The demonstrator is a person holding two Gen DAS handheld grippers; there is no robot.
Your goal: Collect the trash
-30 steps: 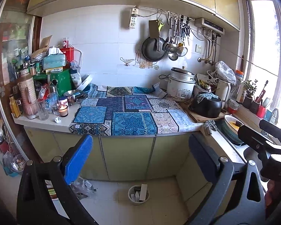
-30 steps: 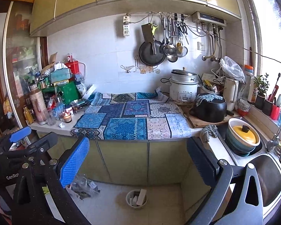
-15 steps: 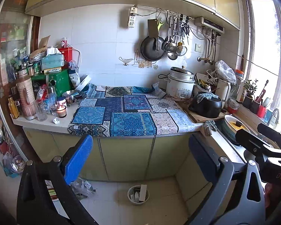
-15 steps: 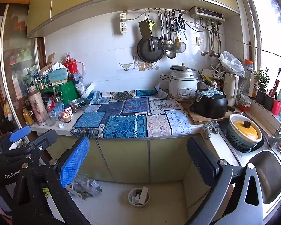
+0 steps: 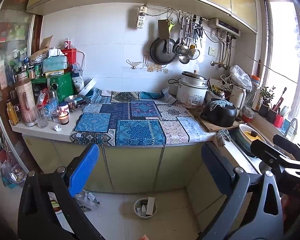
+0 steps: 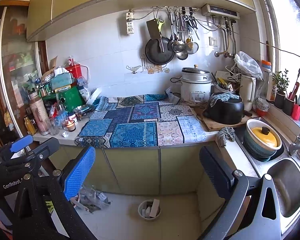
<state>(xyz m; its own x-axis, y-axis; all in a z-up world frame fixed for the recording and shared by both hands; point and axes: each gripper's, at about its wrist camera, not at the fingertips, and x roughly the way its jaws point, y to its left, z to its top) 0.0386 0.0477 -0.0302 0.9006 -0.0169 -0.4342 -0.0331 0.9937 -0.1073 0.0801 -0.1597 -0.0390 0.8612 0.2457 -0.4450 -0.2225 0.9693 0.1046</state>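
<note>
Patchwork blue cloth (image 5: 134, 120) covers the countertop (image 5: 42, 131) (cluttered at its left end). Left gripper (image 5: 150, 166) and right gripper (image 6: 148, 165) both hang spread wide, empty, before the cabinets. A small bin (image 5: 145, 208) sits on the floor below; crumpled paper (image 5: 58, 128) lies beside the lit candle (image 5: 63, 117).

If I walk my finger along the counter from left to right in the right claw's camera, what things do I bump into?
Pink flask → lit candle → patchwork cloth → white rice cooker → black pot → yellow lid in a strainer → sink.
</note>
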